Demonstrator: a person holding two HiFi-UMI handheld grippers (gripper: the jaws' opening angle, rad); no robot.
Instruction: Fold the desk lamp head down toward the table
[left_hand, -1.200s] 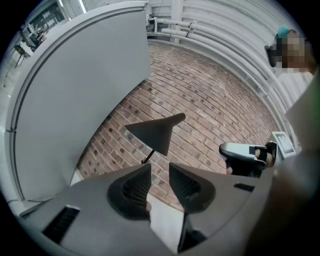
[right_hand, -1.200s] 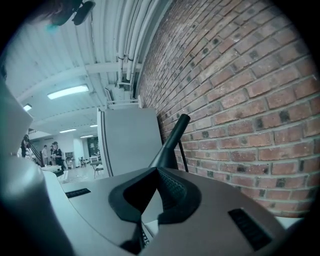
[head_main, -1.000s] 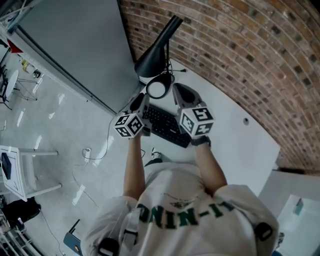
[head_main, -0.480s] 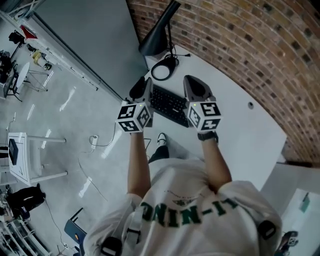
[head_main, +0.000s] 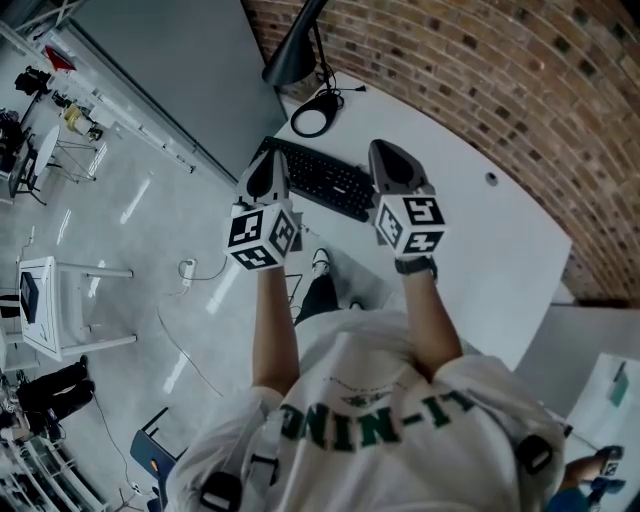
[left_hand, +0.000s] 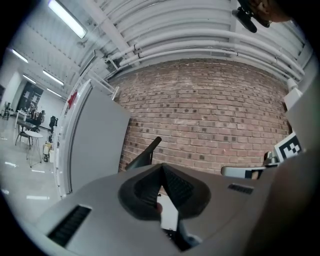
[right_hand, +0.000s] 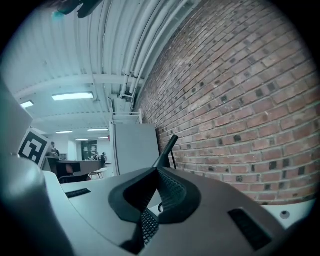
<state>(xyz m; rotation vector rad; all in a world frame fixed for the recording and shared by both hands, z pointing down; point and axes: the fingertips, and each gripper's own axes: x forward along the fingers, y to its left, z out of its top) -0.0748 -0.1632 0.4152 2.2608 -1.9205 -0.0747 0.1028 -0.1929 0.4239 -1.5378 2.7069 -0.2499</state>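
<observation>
Desk lamp (head_main: 288, 62) is standing at the table's (head_main: 480, 240) far corner by the brick wall (head_main: 480, 80), while the left gripper (head_main: 268, 178), whose jaws have just been closing on nothing, and the right gripper (head_main: 393, 165), jaws together and empty, are hovering near the keyboard (head_main: 322, 180)

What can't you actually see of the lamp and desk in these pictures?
Lamp top: head view, cut off by the upper edge.
Lamp foot: right gripper view, behind the right gripper.
Keyboard left end: head view, under the left gripper, its jaws just closed on nothing.
Dot on the table: head view, too small to tell.
</observation>
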